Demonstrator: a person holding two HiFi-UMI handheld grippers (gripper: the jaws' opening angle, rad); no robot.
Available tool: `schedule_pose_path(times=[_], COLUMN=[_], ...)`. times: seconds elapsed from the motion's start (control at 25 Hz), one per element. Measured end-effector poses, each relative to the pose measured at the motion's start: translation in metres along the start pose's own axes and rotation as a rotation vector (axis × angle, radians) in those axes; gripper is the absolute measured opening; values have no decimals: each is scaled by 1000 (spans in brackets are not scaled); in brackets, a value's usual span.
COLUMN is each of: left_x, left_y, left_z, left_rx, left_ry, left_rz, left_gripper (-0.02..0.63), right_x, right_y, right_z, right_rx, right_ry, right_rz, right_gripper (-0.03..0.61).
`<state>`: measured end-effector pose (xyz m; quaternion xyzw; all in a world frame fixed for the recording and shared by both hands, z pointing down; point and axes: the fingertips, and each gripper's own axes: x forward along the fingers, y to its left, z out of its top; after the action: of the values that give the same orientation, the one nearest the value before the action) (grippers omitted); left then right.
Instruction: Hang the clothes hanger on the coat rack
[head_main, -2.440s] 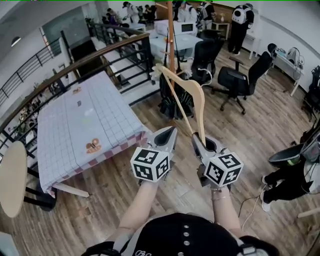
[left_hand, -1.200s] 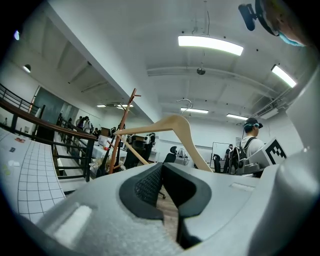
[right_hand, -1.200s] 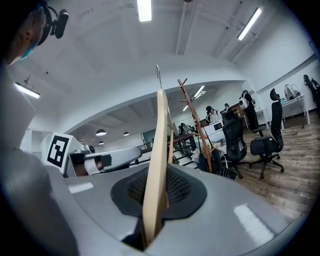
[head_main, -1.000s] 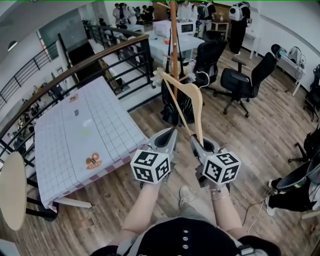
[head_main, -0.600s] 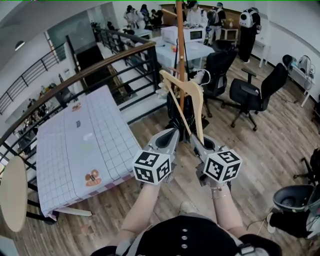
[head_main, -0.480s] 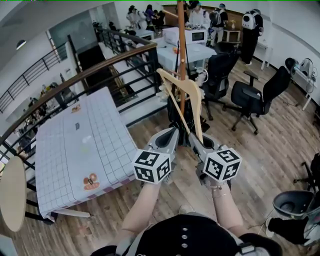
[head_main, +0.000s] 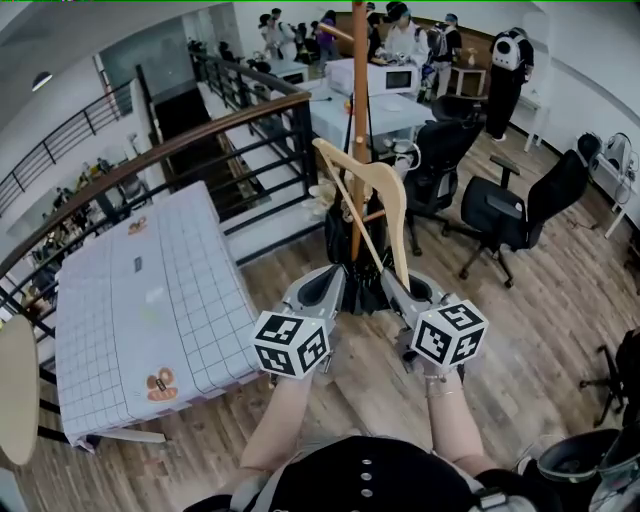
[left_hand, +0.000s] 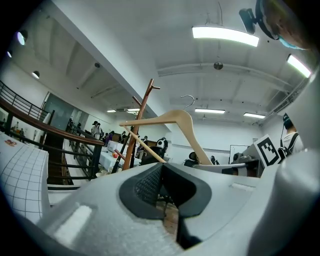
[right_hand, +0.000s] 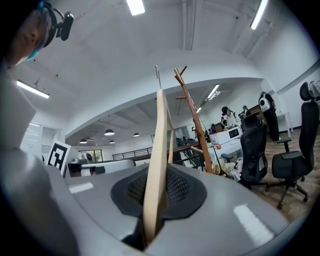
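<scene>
the right gripper (head_main: 393, 283) is clenched on the lower end of one arm of the wooden clothes hanger (head_main: 385, 190). the hanger therefore stands up and ahead of its jaws, with the wire hook (left_hand: 188, 100) at the far top, free to catch a peg. that low grip likely keeps the jaws clear of the rack. the left gripper (left_hand: 165, 200) sits just beside the right one, its jaws closed together on nothing, and it seems only to ride along. the coat rack (head_main: 357, 120) stands ahead of both tools, beyond the hanger and apart from it. the hanger is not yet hung. the next move, i judge, calls for reaching forward and lifting the hook over a peg.
</scene>
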<state>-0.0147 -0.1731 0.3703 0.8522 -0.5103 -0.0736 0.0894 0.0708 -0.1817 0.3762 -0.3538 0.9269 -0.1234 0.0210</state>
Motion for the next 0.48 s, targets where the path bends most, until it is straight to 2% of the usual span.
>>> schedule_pose_path(times=[0.32,0.48], left_x=[21,44], left_y=[27,45], left_z=[-24,-17], left_rx=[-42,-31], left_ry=[58,52], left_rz=[21,26], left_gripper=[0,0], right_x=[19,40], right_y=[-31,-41], right_z=[0,3], right_rx=[15,-2], right_ry=[15,21], right_rz=[-24,-32], right_gripper=[26,26])
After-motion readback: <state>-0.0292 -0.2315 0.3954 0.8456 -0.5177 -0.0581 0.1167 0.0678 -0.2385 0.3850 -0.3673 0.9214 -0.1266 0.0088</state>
